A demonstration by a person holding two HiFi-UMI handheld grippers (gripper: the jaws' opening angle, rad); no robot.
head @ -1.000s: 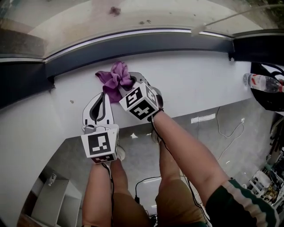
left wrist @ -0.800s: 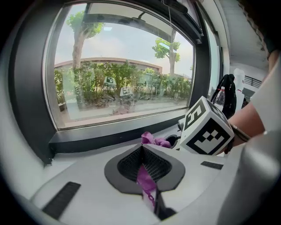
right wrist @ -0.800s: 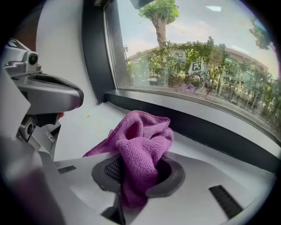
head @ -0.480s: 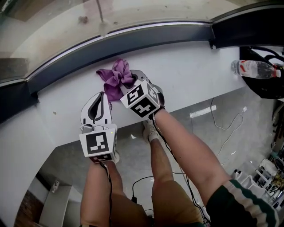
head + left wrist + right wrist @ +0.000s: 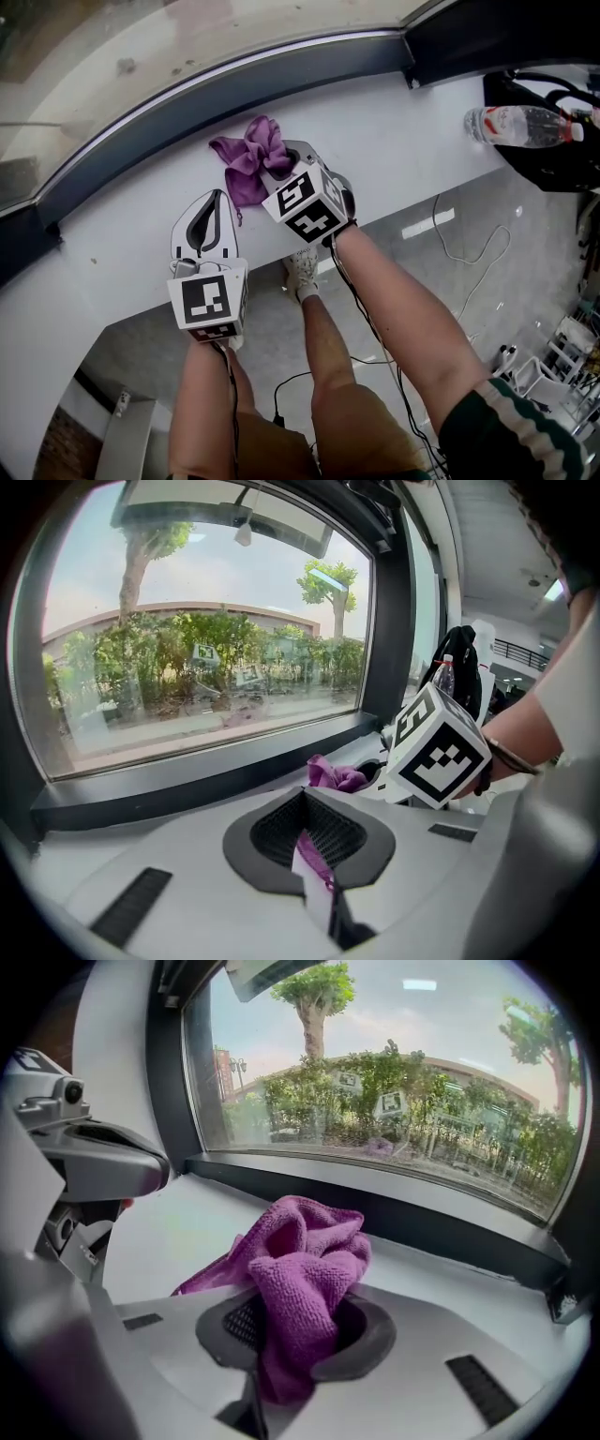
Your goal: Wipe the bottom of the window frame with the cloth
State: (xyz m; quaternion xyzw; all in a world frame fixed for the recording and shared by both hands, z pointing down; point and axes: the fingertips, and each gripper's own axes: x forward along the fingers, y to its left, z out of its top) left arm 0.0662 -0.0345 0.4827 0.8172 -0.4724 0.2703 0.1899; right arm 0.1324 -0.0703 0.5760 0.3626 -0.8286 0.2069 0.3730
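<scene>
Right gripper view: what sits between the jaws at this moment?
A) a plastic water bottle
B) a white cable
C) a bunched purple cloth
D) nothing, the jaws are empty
C: the right gripper has its jaws closed on the purple cloth, which bulges out past them over the white sill below the window.

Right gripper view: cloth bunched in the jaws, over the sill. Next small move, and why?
Probably push the right gripper forward until the purple cloth presses on the window frame's dark bottom rail. The jaws are shut on the cloth, but a strip of white sill shows between the wad and the rail, so the rail goes untouched.
</scene>
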